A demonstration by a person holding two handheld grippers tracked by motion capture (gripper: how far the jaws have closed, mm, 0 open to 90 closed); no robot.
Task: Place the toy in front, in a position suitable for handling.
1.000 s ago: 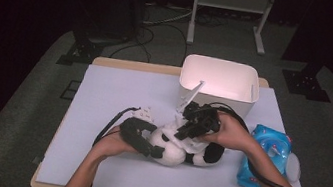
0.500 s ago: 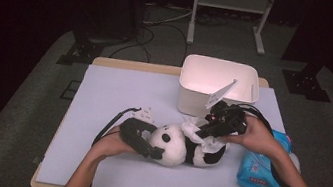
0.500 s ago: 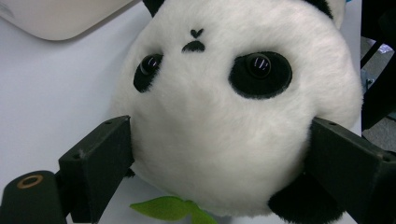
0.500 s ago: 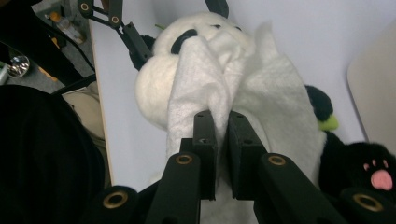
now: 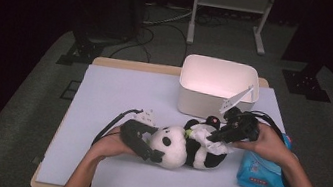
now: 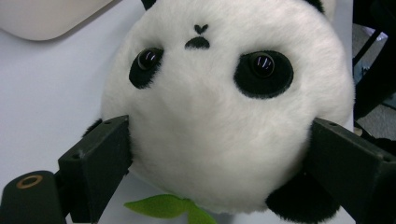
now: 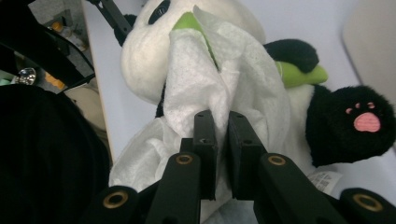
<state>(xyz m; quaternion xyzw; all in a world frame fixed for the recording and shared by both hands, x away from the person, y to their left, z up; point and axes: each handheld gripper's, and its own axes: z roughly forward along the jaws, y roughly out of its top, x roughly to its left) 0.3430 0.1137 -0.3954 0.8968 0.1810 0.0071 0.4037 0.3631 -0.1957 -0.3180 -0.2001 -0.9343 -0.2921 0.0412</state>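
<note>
A black-and-white panda plush (image 5: 173,148) lies on its back on the pale table mat (image 5: 119,91), head to the left. My left gripper (image 5: 155,151) is shut on the panda's head (image 6: 219,93), with a jaw pressed into each side of it. My right gripper (image 5: 211,136) is shut on a white wipe (image 7: 210,70), its jaws almost touching (image 7: 219,116). The wipe (image 5: 207,141) is draped over the panda's chest and belly, covering part of a green leaf (image 7: 299,74). One black paw with a pink pad (image 7: 348,123) sticks out to the right.
A white rectangular bin (image 5: 203,104) stands just behind the panda, open at the top. A blue pack of wipes (image 5: 258,175) lies under the right forearm near the table's right edge. Cables trail from both grippers.
My right gripper has slid to the right along the panda's body with the wipe in it, away from the head. The left gripper has stayed on the head.
</note>
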